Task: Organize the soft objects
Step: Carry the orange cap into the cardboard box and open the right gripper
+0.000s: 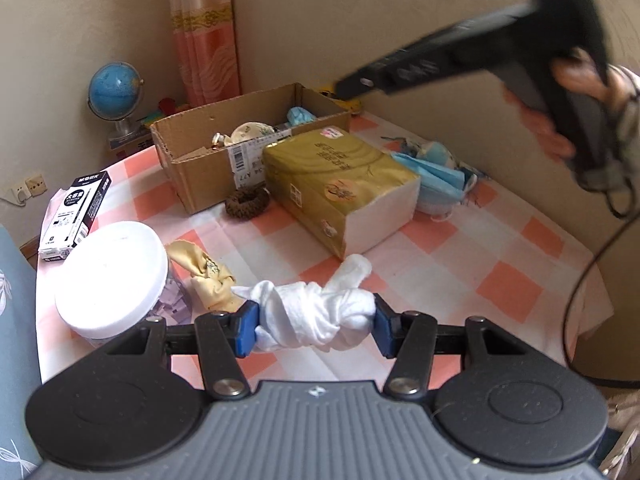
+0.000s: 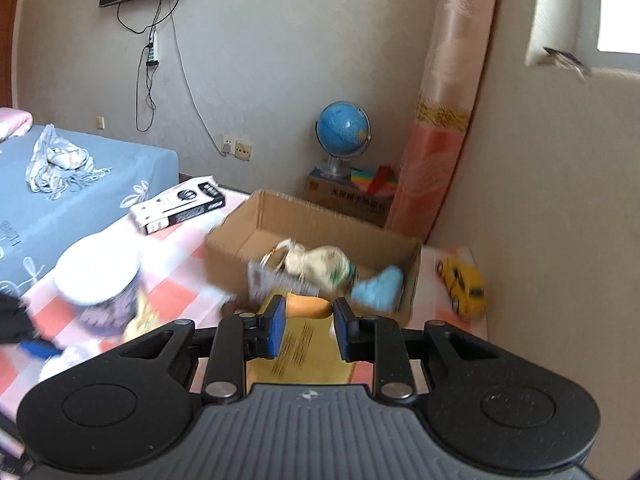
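The left gripper (image 1: 316, 322) is clamped on a knotted white cloth (image 1: 316, 312), its blue pads pressing the bundle from both sides, just above the checked tabletop (image 1: 504, 280). From that gripper, the open cardboard box (image 1: 200, 168) stands at about eleven o'clock, well apart, and already holds a cream pouch (image 1: 252, 133) and a light blue soft thing (image 1: 300, 115). A gold tissue pack (image 1: 340, 184) lies at twelve o'clock between the cloth and the box, with a brown hair scrunchie (image 1: 247, 203) beside the box wall and a heap of blue face masks (image 1: 436, 178) at one o'clock. A yellow cloth (image 1: 208, 276) lies at ten o'clock, next to a white-lidded jar (image 1: 114, 276).

The right gripper (image 2: 307, 328) hangs above the tissue pack with its jaws drawn narrow and nothing between them; its view is blurred, so how high it hangs is hard to say. In the left view it shows as a dark shape at two o'clock, gripped by a hand (image 1: 560, 120).

The step in hand looks like carrying the white cloth to the box. The next move calls for lifting it clear over the tissue pack and the near box wall, then opening the jaws above a free spot inside. Being knotted, the cloth should drop as one lump.
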Motion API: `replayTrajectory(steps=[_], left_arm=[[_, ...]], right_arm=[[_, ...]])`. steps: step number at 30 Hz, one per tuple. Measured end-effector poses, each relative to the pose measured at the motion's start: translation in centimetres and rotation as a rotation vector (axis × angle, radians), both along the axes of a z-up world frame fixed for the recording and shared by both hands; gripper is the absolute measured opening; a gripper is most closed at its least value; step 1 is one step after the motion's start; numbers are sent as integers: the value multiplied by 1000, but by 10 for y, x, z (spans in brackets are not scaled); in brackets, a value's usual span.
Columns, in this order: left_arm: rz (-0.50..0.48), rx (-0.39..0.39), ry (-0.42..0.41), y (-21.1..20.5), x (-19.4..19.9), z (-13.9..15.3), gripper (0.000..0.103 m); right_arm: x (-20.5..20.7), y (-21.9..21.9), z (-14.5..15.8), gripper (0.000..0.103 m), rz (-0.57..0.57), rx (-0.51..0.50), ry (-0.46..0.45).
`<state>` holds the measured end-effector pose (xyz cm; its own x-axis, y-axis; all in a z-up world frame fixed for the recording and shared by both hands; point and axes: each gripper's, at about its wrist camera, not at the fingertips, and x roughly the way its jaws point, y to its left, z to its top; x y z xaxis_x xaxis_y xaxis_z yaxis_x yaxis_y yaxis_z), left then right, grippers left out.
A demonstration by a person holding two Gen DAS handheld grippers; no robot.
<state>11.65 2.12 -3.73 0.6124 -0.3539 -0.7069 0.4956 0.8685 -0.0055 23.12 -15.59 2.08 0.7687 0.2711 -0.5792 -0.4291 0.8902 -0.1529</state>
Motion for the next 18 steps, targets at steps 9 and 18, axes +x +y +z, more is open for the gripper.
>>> replayTrajectory(steps=[9, 18], left_arm=[[39, -19, 11, 4, 10, -3, 54], [44, -13, 25, 3, 16, -8, 54]], right_arm=[[77, 21, -13, 32, -1, -33, 53], [61, 9, -17, 100, -31, 34, 67]])
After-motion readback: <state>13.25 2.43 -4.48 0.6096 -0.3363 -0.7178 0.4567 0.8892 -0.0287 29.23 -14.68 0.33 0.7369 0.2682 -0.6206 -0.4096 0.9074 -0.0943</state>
